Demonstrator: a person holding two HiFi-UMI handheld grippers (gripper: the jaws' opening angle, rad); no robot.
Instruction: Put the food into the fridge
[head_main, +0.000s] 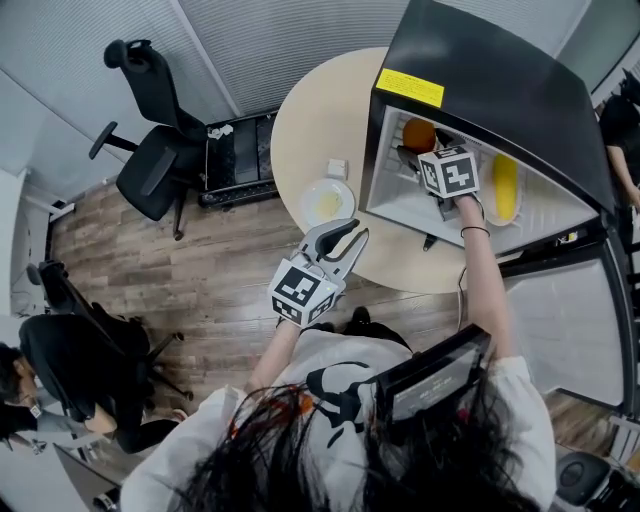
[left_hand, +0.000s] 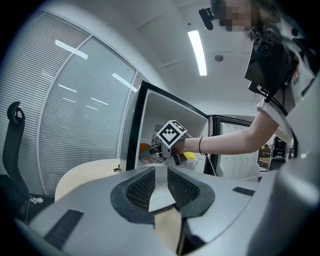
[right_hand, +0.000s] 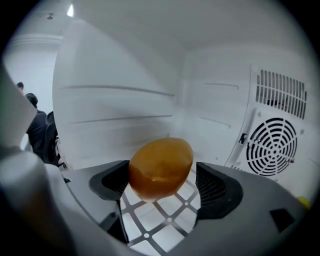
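Note:
An orange-brown rounded food (right_hand: 161, 167) is over the wire shelf (right_hand: 165, 215) inside the small black fridge (head_main: 500, 75). My right gripper (right_hand: 162, 181) is reached into the fridge and stands open around it; the left pad is at its side and a thin gap shows at the right pad. The head view shows the same food (head_main: 419, 134) at the fridge's back left, just beyond my right gripper (head_main: 412, 158). A yellow food (head_main: 505, 188) lies further right in the fridge. My left gripper (head_main: 352, 238) hovers at the table's near edge, jaws narrowly apart and empty.
A white plate (head_main: 328, 203) and a small white item (head_main: 337, 168) sit on the round table (head_main: 300, 120). The fridge door (head_main: 560, 320) hangs open at the right. Office chairs (head_main: 150, 150) stand to the left, and a seated person (head_main: 40, 380) is at the lower left.

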